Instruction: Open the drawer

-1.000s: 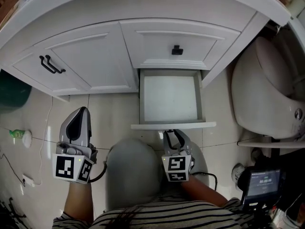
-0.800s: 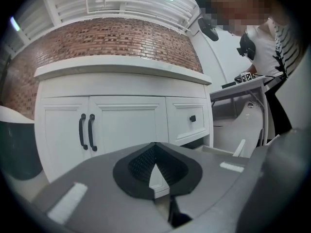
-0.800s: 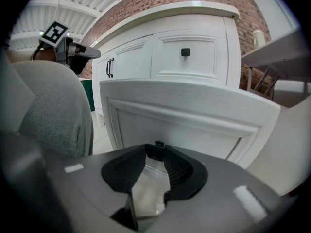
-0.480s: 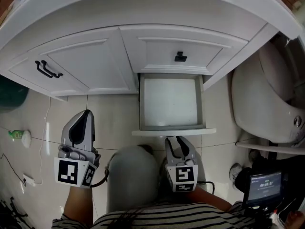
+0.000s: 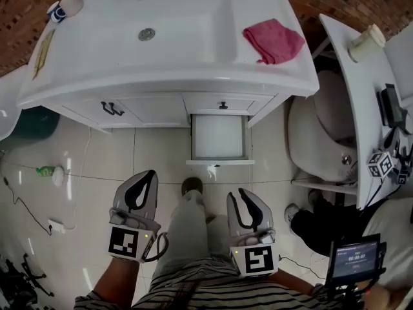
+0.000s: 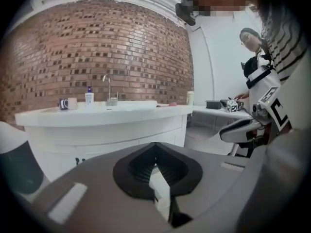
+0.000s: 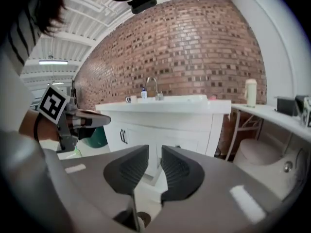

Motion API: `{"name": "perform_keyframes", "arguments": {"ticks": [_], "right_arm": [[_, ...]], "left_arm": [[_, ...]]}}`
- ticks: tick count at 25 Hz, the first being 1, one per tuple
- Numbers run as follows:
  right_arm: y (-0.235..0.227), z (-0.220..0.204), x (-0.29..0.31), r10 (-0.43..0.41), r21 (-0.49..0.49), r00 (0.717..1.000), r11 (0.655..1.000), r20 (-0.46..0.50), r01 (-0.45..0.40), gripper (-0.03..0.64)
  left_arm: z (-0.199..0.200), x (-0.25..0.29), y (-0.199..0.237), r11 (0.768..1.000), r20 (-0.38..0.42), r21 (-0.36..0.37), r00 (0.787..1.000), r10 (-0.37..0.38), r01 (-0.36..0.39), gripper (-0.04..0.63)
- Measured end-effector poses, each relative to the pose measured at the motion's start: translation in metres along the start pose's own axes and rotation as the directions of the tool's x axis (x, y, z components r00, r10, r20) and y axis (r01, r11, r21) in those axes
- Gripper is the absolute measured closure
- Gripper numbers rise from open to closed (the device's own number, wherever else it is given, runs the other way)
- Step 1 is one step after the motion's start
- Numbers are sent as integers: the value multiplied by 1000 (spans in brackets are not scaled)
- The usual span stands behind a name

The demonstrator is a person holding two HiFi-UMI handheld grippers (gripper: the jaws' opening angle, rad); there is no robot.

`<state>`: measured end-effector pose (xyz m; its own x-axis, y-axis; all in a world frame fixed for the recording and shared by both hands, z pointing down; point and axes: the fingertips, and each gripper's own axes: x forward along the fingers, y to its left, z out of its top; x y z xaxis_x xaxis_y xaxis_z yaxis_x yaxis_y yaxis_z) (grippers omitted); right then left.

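The drawer (image 5: pixel 219 163) stands pulled out at the foot of the white vanity (image 5: pixel 148 108), well apart from both grippers; from above, its front face is out of sight. The left gripper (image 5: pixel 150 176) has its jaw tips together and holds nothing. The right gripper (image 5: pixel 244 195) shows a narrow gap, closing on nothing; in the right gripper view its jaws cover most of the drawer.

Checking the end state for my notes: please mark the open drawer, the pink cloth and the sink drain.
open drawer (image 5: pixel 219 163), head view, on its white front edge.
pink cloth (image 5: pixel 274 41), head view, middle of the cloth.
sink drain (image 5: pixel 146 34), head view, centre of the metal ring.
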<state>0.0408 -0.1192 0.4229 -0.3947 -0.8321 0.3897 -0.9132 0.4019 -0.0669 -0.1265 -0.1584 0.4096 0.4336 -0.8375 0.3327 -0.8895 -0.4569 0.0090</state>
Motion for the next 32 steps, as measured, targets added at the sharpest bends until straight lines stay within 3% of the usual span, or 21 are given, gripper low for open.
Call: {"name": "perform_keyframes", "arguments": {"ticks": [6, 12, 15, 24, 32], "right_arm": [[24, 133, -134, 16, -55, 999, 998, 48, -13, 572], [80, 195, -213, 46, -90, 987, 995, 153, -33, 572], [113, 205, -245, 74, -133, 976, 990, 204, -47, 572], [220, 176, -342, 64, -178, 981, 984, 185, -31, 590], [236, 129, -409, 47, -156, 990, 987, 132, -26, 614]], "left_arm": [[142, -120, -57, 1000, 37, -17, 999, 16, -15, 580], [201, -217, -85, 999, 107, 3, 994, 32, -33, 580], [199, -260, -104, 999, 129, 50, 992, 10, -17, 578], [154, -394, -151, 995, 148, 93, 988, -41, 28, 580], [117, -441, -207, 998, 133, 38, 990, -55, 50, 580]]}}
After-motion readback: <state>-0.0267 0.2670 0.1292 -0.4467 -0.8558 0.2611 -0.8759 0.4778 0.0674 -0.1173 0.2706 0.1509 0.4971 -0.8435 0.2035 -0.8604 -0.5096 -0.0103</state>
